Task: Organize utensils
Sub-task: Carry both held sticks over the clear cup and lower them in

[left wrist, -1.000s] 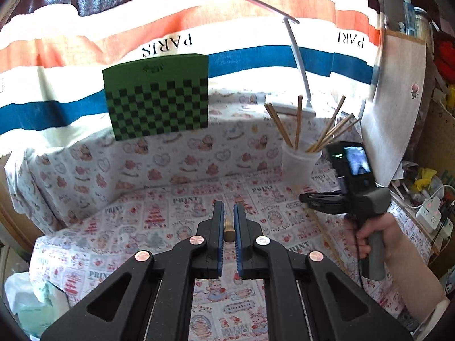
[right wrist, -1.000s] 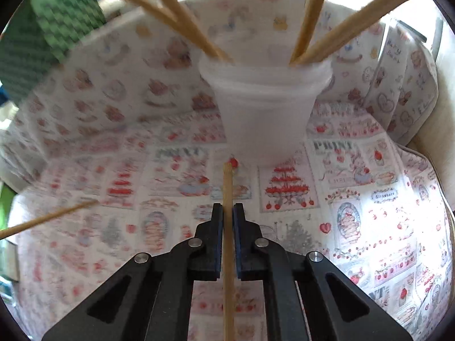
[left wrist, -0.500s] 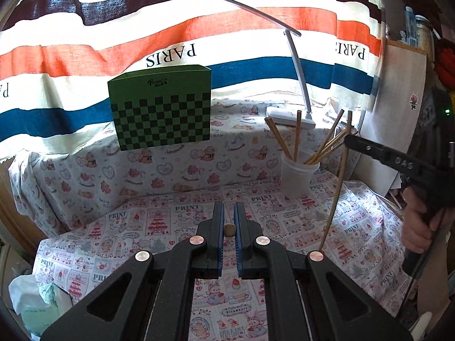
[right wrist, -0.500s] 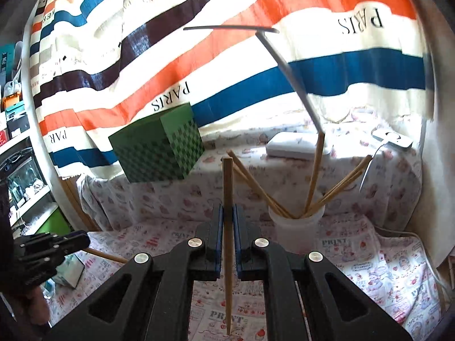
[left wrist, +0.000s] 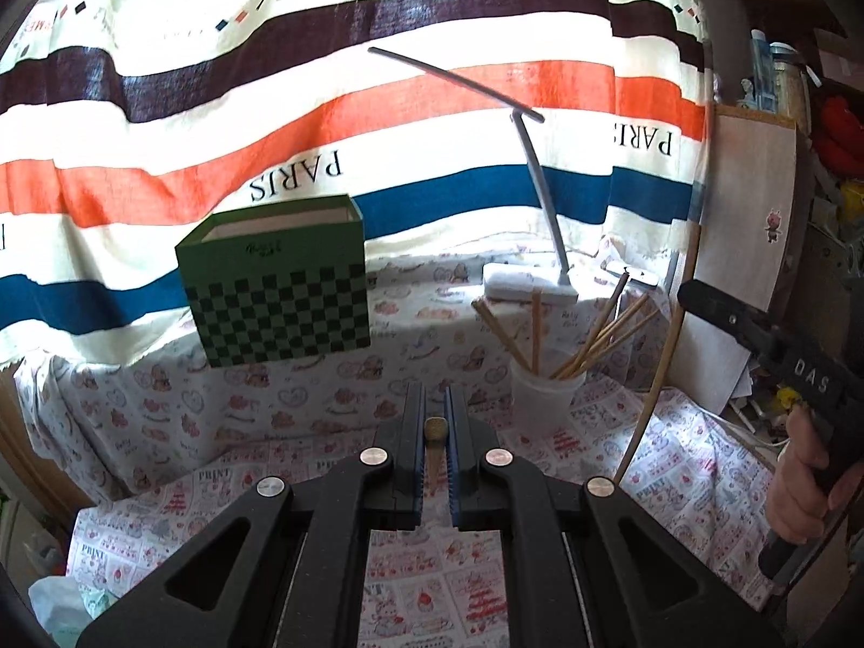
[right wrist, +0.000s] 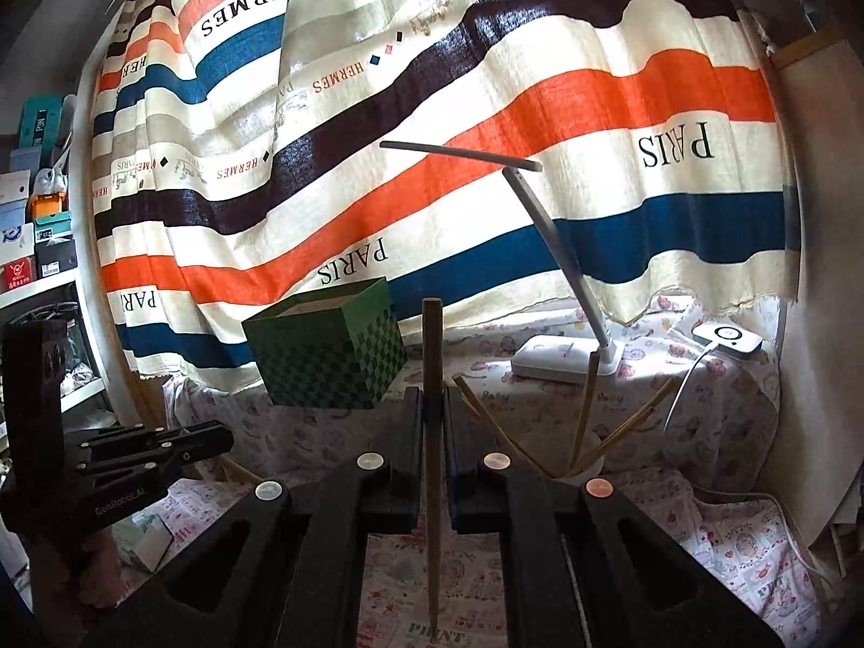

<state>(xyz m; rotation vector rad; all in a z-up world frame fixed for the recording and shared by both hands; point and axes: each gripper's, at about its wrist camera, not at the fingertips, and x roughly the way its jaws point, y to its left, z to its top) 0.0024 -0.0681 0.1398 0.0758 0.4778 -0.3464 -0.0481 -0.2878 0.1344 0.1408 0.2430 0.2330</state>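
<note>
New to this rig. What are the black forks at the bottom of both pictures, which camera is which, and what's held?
No robot: a person holds a two-finger gripper in each hand, each with a fisheye camera looking along its fingers. The black forks are those fingers.

The left gripper is shut on a chopstick, seen end-on. The right gripper is shut on another chopstick, held about upright; its hand shows in the left view.

On the patterned tablecloth: a white cup of chopsticks, a green checkered box, a white desk lamp.
</note>
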